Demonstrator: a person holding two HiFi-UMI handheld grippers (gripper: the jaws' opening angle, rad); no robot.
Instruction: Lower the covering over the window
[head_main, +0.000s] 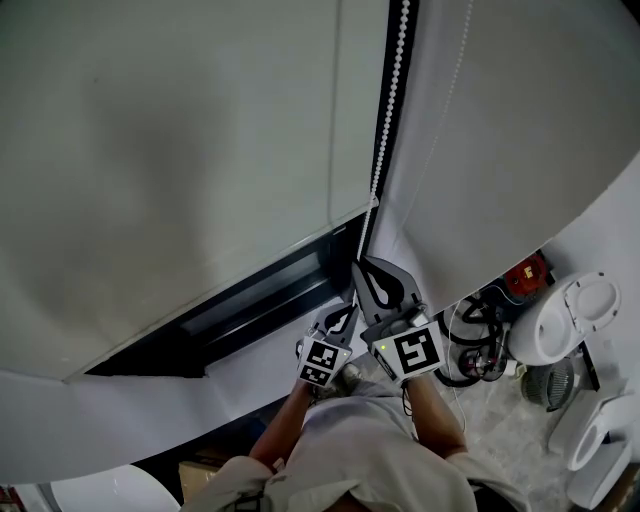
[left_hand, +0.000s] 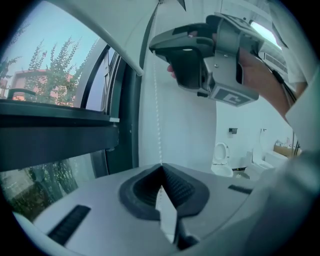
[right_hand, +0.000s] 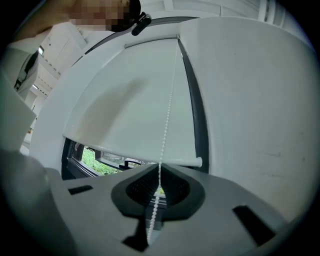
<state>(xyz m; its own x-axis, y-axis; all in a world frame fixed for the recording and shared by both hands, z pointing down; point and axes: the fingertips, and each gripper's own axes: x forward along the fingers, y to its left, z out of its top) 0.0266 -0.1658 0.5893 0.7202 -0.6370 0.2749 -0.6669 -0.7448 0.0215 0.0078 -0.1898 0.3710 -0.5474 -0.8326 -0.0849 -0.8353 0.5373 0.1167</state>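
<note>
At the window's right edge, the left gripper (left_hand: 161, 169) and, just above it, the right gripper (right_hand: 159, 171) are each clamped shut on the bead chain (head_main: 396, 80), presumably stacked so a downward pull turns the roller. Beyond them the roller blind (head_main: 180, 160) hangs most of the way down, its hem leaving a strip of window (head_main: 260, 300) uncovered.

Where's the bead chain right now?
Head view: bead chain hangs along the blind's right edge, against the dark frame, clamped by the right gripper, left gripper just below.
</note>
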